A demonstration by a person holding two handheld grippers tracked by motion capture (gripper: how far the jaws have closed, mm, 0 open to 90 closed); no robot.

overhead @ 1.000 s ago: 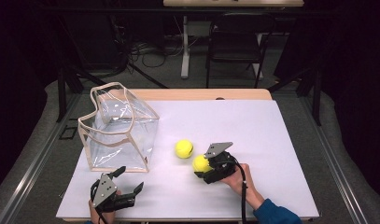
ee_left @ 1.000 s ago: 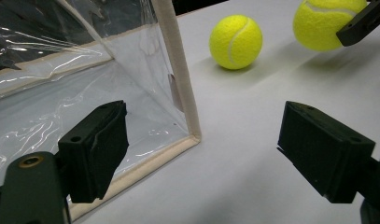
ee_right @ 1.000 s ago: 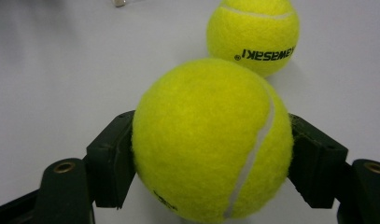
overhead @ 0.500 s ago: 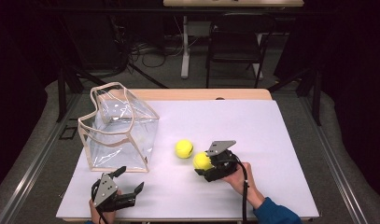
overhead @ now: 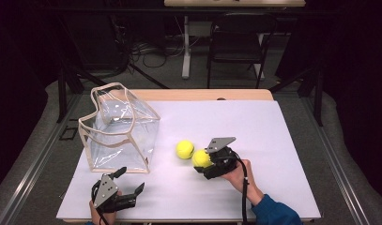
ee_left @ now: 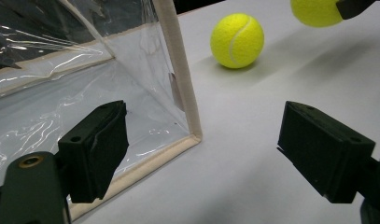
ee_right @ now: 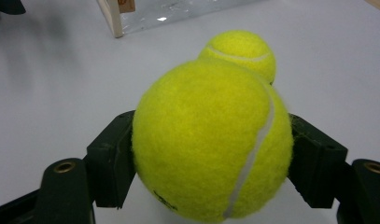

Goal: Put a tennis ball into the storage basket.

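Tabletop [overhead: 273, 140]: white, our workspace.
Right tongs [overhead: 205, 161]: we have just lifted one fuzzy yellow tennis ball [ee_right: 211, 140], gripped firmly.
Left tongs [overhead: 130, 180]: spread wide.
Clear plastic bag [overhead: 118, 129]: ten o'clock, next destination.

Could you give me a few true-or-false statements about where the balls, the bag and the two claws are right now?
1. The right claw is shut on a tennis ball. True.
2. The second tennis ball lies inside the clear bag. False: it rests on the white table, outside the bag.
3. The left claw stands open and holds nothing. True.
4. The clear bag lies flat on its side. False: it stands upright with its mouth open upward.
5. The left claw grips the bag's corner. False: its jaws are apart, near the corner.
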